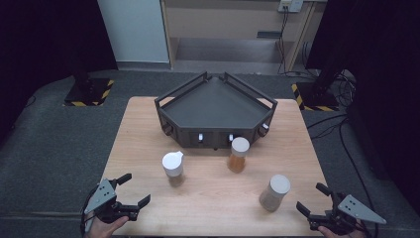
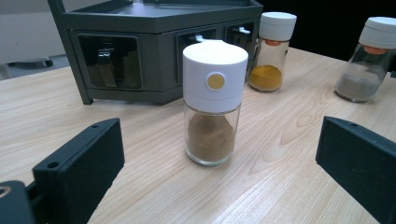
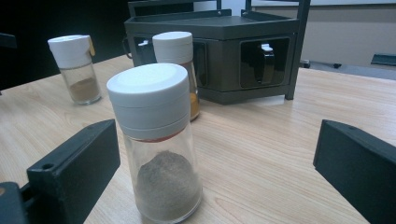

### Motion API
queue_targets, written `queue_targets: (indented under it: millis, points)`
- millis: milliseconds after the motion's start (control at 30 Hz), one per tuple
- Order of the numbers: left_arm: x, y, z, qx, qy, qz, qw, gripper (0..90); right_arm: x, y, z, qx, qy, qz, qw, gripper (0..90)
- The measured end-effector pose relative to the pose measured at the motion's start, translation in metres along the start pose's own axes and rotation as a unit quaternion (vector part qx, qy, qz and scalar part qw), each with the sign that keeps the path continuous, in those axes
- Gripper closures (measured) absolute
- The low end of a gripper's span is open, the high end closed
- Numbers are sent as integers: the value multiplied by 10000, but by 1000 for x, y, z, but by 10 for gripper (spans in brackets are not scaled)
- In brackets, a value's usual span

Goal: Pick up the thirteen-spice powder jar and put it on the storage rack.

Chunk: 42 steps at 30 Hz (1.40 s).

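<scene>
High view shows the left gripper (image 1: 130, 189) and right gripper (image 1: 309, 198) both spread wide, grasping nothing. The brown spice jar (image 2: 212, 102) stands just ahead between the left fingers (image 2: 79, 163); the grey spice jar (image 3: 156, 140) stands upright beside the right gripper's left finger (image 3: 74, 168).

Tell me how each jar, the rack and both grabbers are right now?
brown spice jar: upright, lid on, part full.
yellow spice jar: upright, lid on, standing by the rack.
grey spice jar: upright, lid on, part full.
rack: top tray empty.
left gripper: open, holding nothing.
right gripper: open, holding nothing.
</scene>
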<state>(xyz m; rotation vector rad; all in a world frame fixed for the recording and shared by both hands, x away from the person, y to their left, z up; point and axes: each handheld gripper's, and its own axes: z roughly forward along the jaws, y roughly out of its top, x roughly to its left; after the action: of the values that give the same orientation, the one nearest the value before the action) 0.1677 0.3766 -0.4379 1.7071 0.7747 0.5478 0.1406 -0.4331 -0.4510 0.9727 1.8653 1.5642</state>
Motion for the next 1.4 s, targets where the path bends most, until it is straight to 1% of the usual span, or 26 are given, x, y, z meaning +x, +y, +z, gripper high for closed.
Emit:
queue_targets:
  millis: [167,367,533,600,667,733,767,800,867,933,1167,1233,1400]
  points:
    - [0,0,1,-5,-16,-12,10000,3,0,0,1,12,16,-10,10000,11]
    - [1,3,3,-33,-92,-49,9999,5,0,0,1,7,21,-17,10000,11]
    - [1,10,4,-31,-102,6,9999,5,0,0,1,1,37,-15,10000,11]
    - [2,11,4,-92,-156,-35,9998,5,0,0,1,3,35,-12,10000,11]
    - [2,15,4,-90,-172,-5,9998,5,0,0,1,0,37,-17,10000,11]
    - [5,16,5,-156,-285,-193,9993,6,0,0,1,-2,37,-16,10000,11]
    - [5,18,6,-143,-287,-171,9993,5,0,0,1,2,40,-21,10000,11]
    - [5,21,6,-133,-288,-106,9994,5,0,0,1,8,42,-22,10000,11]
    - [7,26,8,-120,-327,-76,9994,5,0,0,1,6,39,-24,10000,11]
    - [7,32,8,-51,-300,11,9995,4,0,0,1,-13,37,-18,10000,11]
    - [13,49,7,75,-333,101,9994,3,0,0,1,-12,47,-10,10000,11]
    - [16,52,7,97,-367,70,9993,3,-1,0,1,-9,60,-13,10000,11]
    - [22,63,8,217,-404,184,9988,3,-1,0,1,-18,61,-13,10000,11]
